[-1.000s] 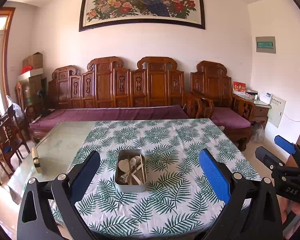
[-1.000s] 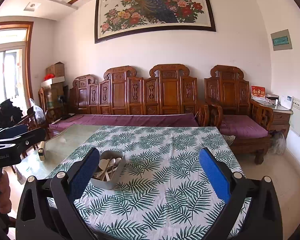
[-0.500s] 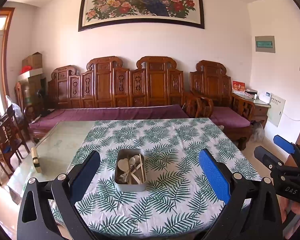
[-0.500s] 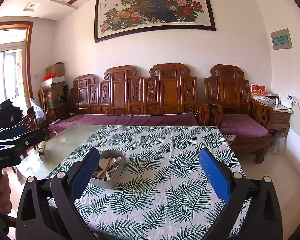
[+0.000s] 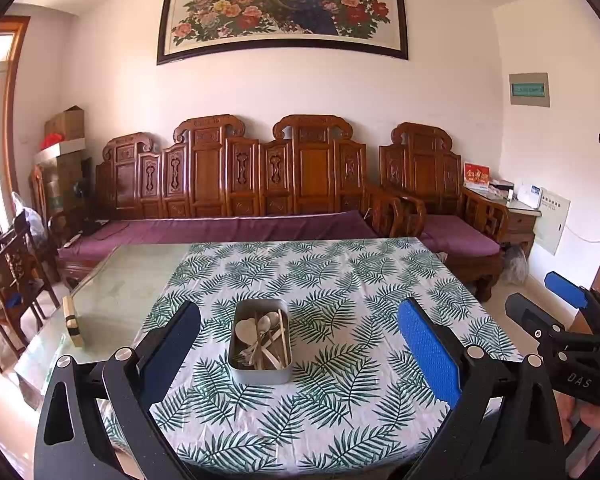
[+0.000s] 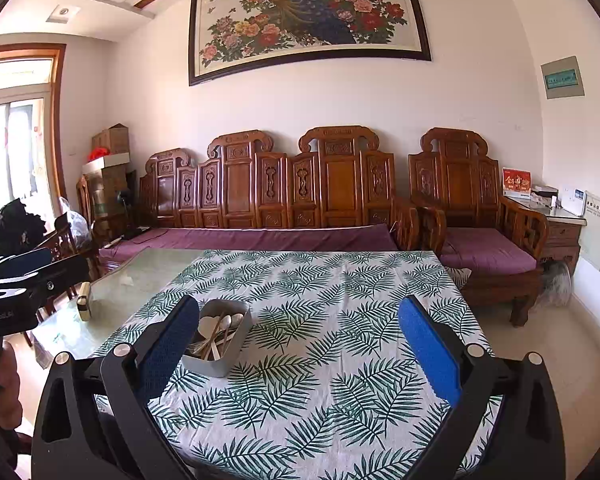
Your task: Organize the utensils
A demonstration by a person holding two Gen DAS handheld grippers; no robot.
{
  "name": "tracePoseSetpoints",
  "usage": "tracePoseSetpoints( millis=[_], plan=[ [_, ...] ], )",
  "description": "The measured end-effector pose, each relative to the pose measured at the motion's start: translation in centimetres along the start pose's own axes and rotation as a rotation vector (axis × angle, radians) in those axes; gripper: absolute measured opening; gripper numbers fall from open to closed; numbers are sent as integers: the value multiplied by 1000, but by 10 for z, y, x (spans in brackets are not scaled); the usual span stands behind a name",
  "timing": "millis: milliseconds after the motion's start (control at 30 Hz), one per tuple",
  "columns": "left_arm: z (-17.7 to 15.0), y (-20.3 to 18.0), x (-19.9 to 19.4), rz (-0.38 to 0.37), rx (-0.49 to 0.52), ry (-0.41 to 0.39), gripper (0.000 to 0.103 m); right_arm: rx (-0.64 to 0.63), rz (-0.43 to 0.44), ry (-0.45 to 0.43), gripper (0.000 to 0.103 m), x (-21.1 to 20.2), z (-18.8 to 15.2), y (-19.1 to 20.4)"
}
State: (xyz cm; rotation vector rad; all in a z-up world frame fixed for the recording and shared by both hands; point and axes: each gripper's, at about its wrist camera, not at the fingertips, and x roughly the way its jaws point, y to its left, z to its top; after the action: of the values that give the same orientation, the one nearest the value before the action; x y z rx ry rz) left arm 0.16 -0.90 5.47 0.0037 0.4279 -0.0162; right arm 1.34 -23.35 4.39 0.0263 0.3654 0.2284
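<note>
Metal utensil tin (image 5: pixel 260 346) lies btwn left tongs (image 5: pixel 300 354).

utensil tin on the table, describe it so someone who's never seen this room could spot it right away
Find the table with the green leaf-print tablecloth in front of the carved wooden sofa. Near the table's front, towards the cloth's left side, sits a small grey rectangular metal tin holding spoons and chopsticks. It is the only container on the cloth; the one other small object, a wooden block, lies on the bare glass to its left.
</note>
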Motion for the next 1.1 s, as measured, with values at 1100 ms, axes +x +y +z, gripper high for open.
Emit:
tracePoseSetpoints(
  millis=[1100],
  plan=[
    [-2, 2, 0, 1, -4, 2, 95, 0, 0, 1, 100, 0, -2, -1]
  ],
)
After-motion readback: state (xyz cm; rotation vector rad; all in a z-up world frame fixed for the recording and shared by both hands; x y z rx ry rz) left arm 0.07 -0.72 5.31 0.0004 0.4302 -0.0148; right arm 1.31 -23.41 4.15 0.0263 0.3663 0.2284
